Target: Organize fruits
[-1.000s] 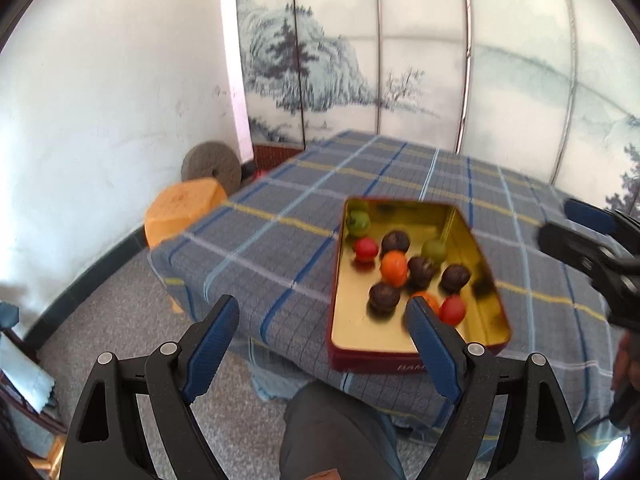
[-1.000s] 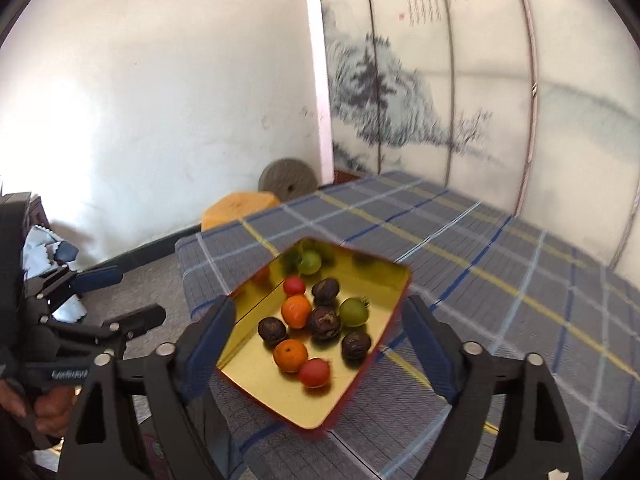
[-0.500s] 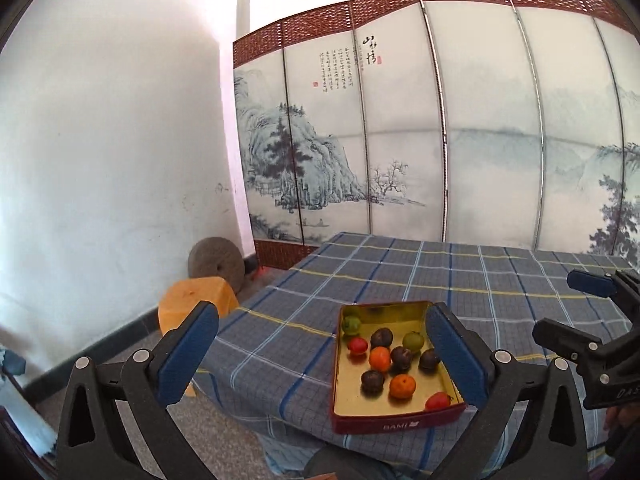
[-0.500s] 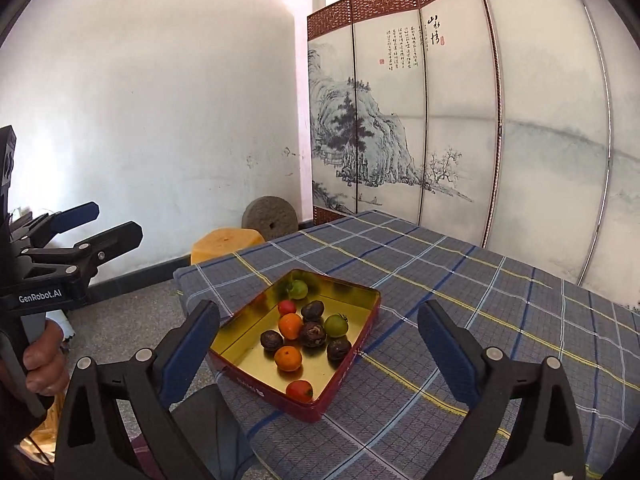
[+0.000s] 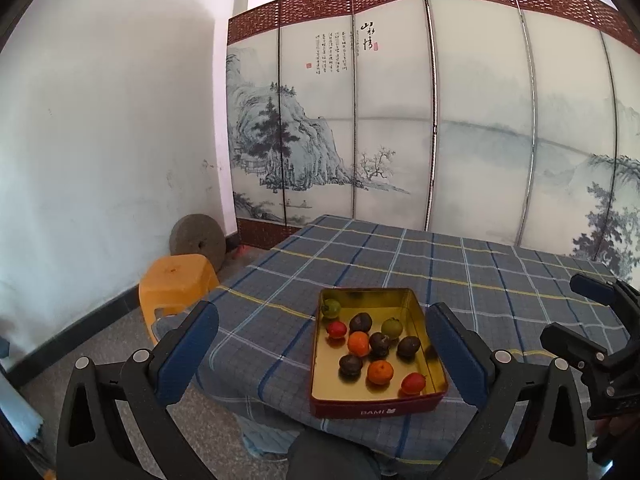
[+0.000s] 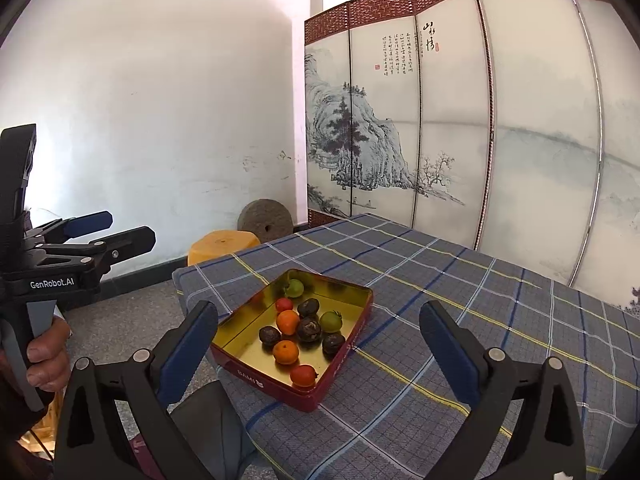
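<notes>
A red tin [image 5: 376,406] with a gold inside lies on the near edge of the plaid table. Loose in it are several small fruits: an orange one [image 5: 358,343], a red one [image 5: 336,329], a green one [image 5: 391,327] and dark brown ones [image 5: 361,322]. My left gripper [image 5: 322,316] hovers in front of the tin, jaws wide open and empty. The right gripper [image 6: 319,312] hangs over the tin's near right corner [image 6: 308,398], also open and empty. Each gripper shows in the other's view: the right gripper [image 5: 566,308], the left gripper [image 6: 128,227].
The plaid cloth [image 5: 440,272] covers the table beyond the tin. An orange stool [image 5: 176,280] and a round millstone [image 5: 197,240] stand at the table's left, by the white wall. A painted folding screen [image 5: 400,140] closes the back. A hand [image 6: 44,356] grips the left handle.
Both grippers have drawn back and risen from the tin, which now looks smaller and lower in both views. Both pairs of jaws have spread wider. The views have tilted up towards the screen.
</notes>
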